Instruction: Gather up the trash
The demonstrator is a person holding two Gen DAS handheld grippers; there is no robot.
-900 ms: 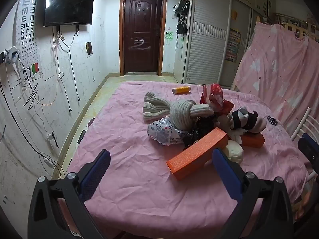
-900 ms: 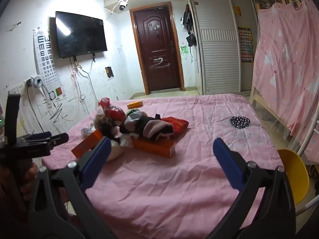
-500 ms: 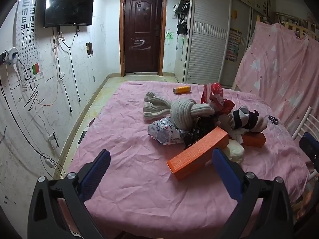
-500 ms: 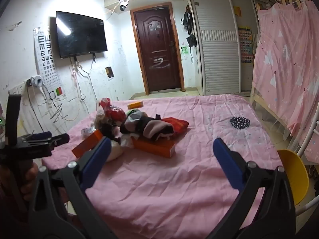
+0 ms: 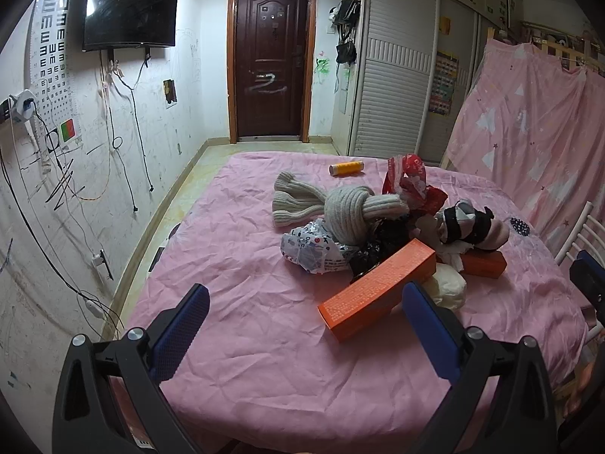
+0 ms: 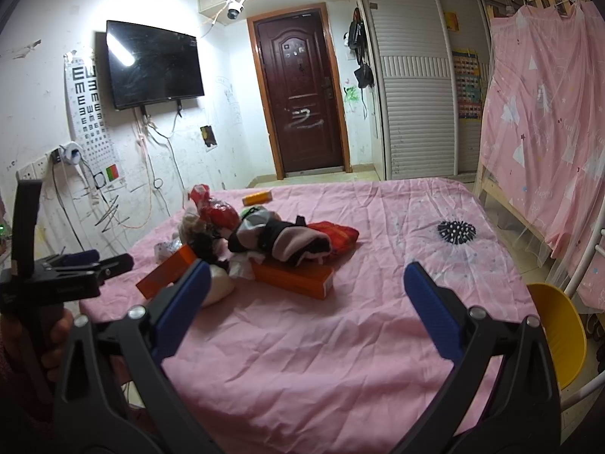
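You are facing a bed spread with a wrinkled pink sheet [image 5: 234,344], a dark door and a wall-mounted screen beyond it. The clutter sits in one heap near the middle of the sheet: a long orange box [image 5: 378,289] on the near edge of the pile, a second orange box [image 6: 293,278] under a striped sock bundle [image 5: 472,225], a crumpled printed wrapper [image 5: 314,251], a red plastic bag [image 5: 410,181], a pale knotted knit piece [image 5: 340,208] and a small yellow tube [image 5: 346,168] lying apart toward the far side.

Your left gripper [image 5: 302,319] hangs over the near sheet with its jaws spread wide and nothing between them; your right gripper [image 6: 306,304] does the same, also empty, well short of the pile. No bin or bag for the trash shows in either view.

This looks like the very start: nothing is picked up yet, and you are choosing a first piece. The long orange box is nearest your left gripper, so the next move likely calls for reaching forward and closing across its narrow width, leaving the knitwear and socks alone.
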